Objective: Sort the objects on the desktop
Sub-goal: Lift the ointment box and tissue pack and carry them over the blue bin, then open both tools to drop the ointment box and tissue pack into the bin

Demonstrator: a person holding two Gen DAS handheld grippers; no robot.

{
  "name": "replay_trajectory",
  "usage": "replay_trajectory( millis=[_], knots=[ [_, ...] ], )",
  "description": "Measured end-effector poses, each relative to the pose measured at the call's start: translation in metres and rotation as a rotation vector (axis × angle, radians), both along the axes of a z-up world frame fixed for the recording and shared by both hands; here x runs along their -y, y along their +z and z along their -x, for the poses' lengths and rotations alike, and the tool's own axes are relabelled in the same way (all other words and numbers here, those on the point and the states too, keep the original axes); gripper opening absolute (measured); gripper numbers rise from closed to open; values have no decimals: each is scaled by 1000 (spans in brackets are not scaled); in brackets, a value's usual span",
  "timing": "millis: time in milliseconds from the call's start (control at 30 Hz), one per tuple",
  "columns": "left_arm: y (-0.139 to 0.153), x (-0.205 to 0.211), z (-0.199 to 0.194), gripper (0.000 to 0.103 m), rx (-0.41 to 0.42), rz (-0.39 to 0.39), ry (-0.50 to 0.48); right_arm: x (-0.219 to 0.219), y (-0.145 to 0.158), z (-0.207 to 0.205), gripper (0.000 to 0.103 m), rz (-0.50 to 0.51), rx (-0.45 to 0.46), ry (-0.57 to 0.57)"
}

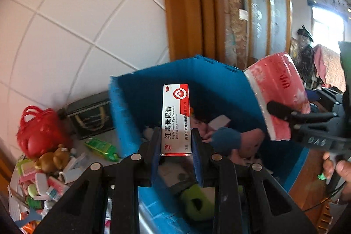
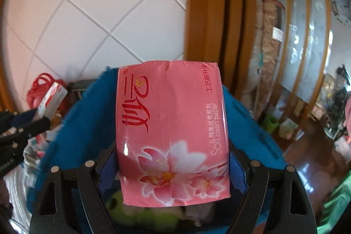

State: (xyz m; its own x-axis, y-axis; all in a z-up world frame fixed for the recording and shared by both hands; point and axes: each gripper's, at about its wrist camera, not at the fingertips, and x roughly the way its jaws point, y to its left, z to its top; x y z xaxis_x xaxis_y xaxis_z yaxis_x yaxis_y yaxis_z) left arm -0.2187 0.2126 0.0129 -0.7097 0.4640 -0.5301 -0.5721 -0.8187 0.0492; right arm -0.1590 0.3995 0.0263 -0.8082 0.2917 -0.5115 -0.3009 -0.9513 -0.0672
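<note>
My left gripper (image 1: pixel 175 144) is shut on a white and red eye ointment box (image 1: pixel 175 117), held upright above the blue bin (image 1: pixel 153 76). In the right wrist view my right gripper (image 2: pixel 173 159) is shut on a pink tissue pack (image 2: pixel 171 131) printed with flowers, its jaws wide around it, also over the blue bin (image 2: pixel 87 115). The left wrist view shows the same tissue pack (image 1: pixel 278 91) at the right in the other gripper, with a hand (image 1: pixel 337 168) below. The ointment box (image 2: pixel 52 100) appears at the left of the right wrist view.
The bin holds several things, among them a green object (image 1: pixel 197 201) and pink cloth (image 1: pixel 250 144). Left of it lie a red basket (image 1: pixel 39 128), a brown toy bear (image 1: pixel 52 159), a green packet (image 1: pixel 101 148) and several small items. A tiled wall (image 1: pixel 76 25) and a wooden frame (image 1: pixel 186 3) stand behind.
</note>
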Motion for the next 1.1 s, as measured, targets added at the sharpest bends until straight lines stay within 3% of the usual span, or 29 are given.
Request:
replay_trajectory(
  millis=[367, 800, 967, 1033, 1100],
  knots=[
    [-14, -73, 1, 26, 63, 77, -63, -58, -40, 4, 84, -12, 110, -59],
    [-23, -92, 5, 26, 87, 106, -52, -85, -57, 11, 85, -26, 195, -84],
    [-26, -90, 8, 27, 93, 122, -13, -86, -56, 14, 91, -40, 190, -93],
    [-27, -90, 7, 40, 95, 120, -11, -87, -54, 13, 99, -33, 181, -89],
    [-26, -88, 5, 71, 80, 112, -7, -87, -52, 10, 102, -32, 172, -89]
  ],
)
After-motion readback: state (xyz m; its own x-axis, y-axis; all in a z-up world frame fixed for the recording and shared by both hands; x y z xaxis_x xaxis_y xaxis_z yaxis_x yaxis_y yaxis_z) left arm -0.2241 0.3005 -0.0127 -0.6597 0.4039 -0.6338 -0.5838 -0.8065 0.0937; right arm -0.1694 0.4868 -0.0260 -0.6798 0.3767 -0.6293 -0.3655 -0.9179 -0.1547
